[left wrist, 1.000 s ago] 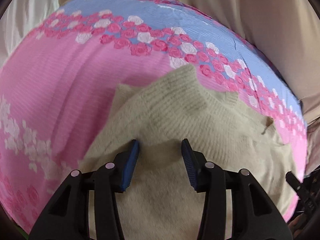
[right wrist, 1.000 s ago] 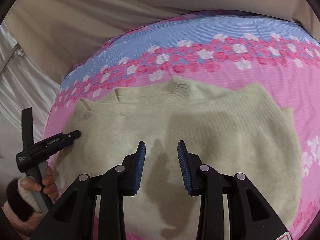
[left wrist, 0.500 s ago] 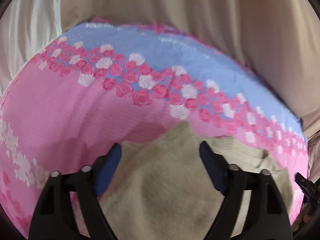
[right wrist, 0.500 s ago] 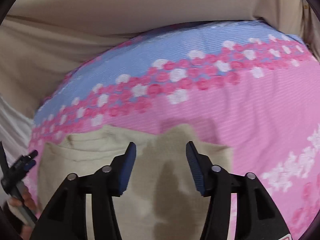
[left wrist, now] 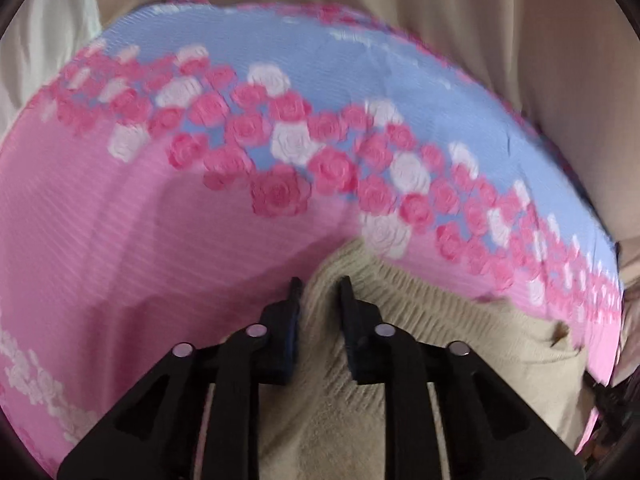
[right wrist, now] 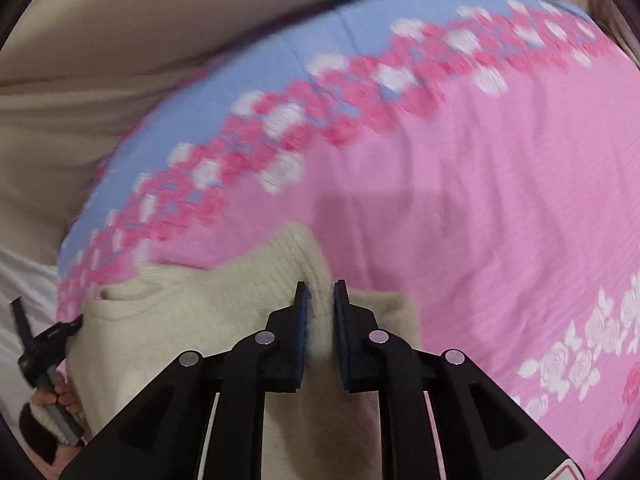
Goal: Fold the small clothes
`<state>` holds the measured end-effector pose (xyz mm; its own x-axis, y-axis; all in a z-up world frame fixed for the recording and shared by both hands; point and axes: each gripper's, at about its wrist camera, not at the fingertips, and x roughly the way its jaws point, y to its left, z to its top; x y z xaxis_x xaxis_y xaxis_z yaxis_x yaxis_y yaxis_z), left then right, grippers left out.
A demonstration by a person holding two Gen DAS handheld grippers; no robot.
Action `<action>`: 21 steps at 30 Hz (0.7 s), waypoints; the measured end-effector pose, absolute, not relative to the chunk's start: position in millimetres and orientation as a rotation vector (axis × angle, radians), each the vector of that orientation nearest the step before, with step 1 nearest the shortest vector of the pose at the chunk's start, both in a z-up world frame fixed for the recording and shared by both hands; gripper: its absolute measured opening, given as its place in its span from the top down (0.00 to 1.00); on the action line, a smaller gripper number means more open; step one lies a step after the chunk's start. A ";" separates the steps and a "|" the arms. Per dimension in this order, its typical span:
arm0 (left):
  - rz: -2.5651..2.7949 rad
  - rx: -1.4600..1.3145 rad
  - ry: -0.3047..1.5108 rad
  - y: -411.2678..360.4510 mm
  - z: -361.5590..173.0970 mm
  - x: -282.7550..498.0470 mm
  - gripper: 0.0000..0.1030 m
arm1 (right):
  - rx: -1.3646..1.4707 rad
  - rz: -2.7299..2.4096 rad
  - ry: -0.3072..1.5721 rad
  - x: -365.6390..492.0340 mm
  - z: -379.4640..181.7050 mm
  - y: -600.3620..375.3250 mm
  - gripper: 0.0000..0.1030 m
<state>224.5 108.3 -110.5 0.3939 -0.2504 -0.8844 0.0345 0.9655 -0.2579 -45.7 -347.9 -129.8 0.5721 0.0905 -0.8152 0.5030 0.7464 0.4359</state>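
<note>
A beige knit sweater (left wrist: 460, 360) lies flat on a pink and blue rose-print cover (left wrist: 120, 240). In the left wrist view my left gripper (left wrist: 320, 286) is closing on the sweater's far left corner, with the knit bunched between the pads. In the right wrist view the sweater (right wrist: 192, 320) shows its ribbed far right corner pinched in my right gripper (right wrist: 320, 292), whose jaws are also closing. The left gripper's body (right wrist: 48, 344) and the hand (right wrist: 60, 396) holding it appear at the left edge of the right wrist view.
The rose-print cover (right wrist: 480, 200) spreads well beyond the sweater on both sides. Beige cloth (left wrist: 440, 20) hangs behind its far edge, and white fabric (left wrist: 40, 60) sits at the far left.
Both grippers moved outward from the sweater's middle to its far corners. Each opened wider on the way, then closed onto the knit. The right gripper also rolled.
</note>
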 end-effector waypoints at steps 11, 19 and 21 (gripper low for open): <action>-0.475 -0.145 1.125 58.0 -74.3 98.1 0.65 | 0.553 -0.014 0.961 -80.1 -95.1 -212.3 0.85; -0.446 -0.059 1.154 53.1 -95.7 74.6 0.63 | 0.832 -0.336 0.917 -153.0 -132.3 -312.6 1.00; -0.439 -0.101 1.134 66.4 -84.6 70.6 0.56 | 0.780 -0.383 0.900 -162.8 -118.5 -313.1 0.89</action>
<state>70.6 66.4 -84.6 0.3483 -0.3885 -0.8531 0.2879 0.9104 -0.2970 -162.8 -313.1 -118.5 0.5805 0.0171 -0.8141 0.5983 0.6692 0.4407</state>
